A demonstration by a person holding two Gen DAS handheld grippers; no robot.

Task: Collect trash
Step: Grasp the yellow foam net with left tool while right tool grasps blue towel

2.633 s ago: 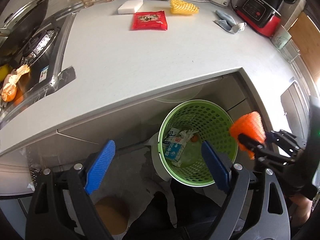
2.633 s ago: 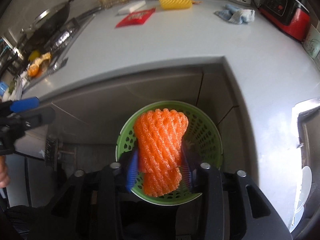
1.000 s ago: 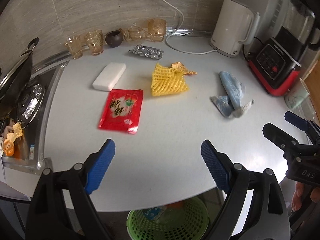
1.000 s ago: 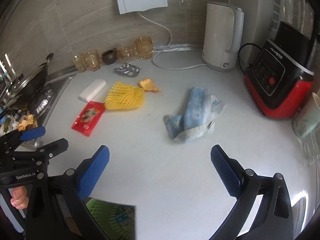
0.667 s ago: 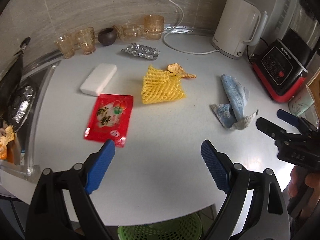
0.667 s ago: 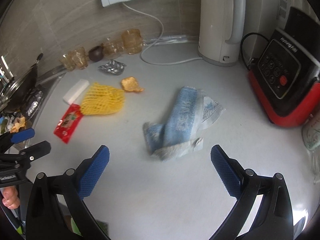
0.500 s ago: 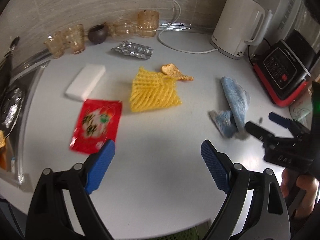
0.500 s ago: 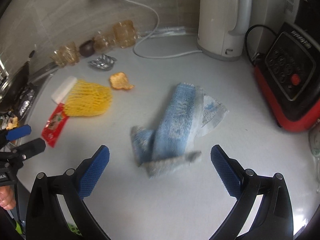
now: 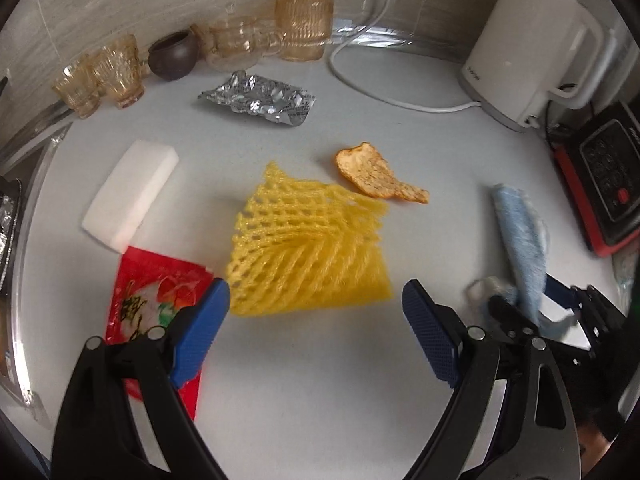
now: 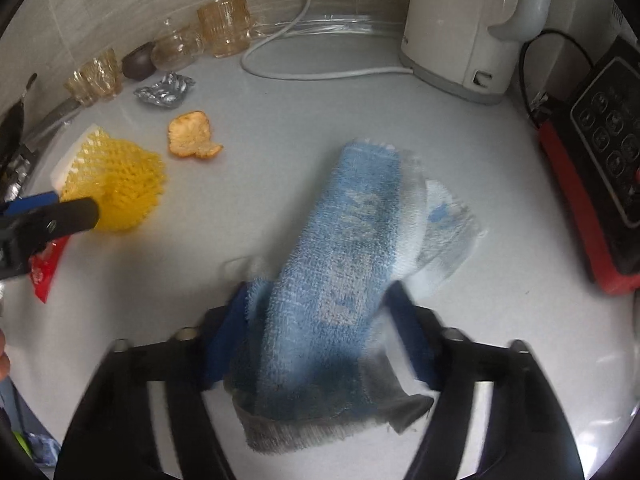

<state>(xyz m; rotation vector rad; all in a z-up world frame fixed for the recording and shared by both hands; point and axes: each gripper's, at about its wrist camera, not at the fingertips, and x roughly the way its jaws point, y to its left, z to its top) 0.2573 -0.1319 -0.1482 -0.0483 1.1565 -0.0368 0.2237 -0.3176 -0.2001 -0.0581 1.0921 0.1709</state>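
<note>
Your right gripper [image 10: 316, 328] has just been closing its jaws around the blue cloth [image 10: 340, 264], pads against its sides on the white counter [image 10: 300, 128]. Your left gripper [image 9: 316, 332] hangs wide open and empty, the yellow foam net [image 9: 308, 256] just beyond its fingertips. Farther off lies an orange peel [image 9: 374, 174], then a foil wrapper [image 9: 260, 98].

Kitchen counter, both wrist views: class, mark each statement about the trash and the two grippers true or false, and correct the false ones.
1. The blue cloth sits between the right gripper's jaws, which have just been closing. True.
2. The left gripper grips the yellow foam net. False: its jaws are open, the net lying just ahead of them.
3. An orange peel lies beside the net. True.
4. The foil wrapper lies on the red packet. False: they lie apart.
</note>
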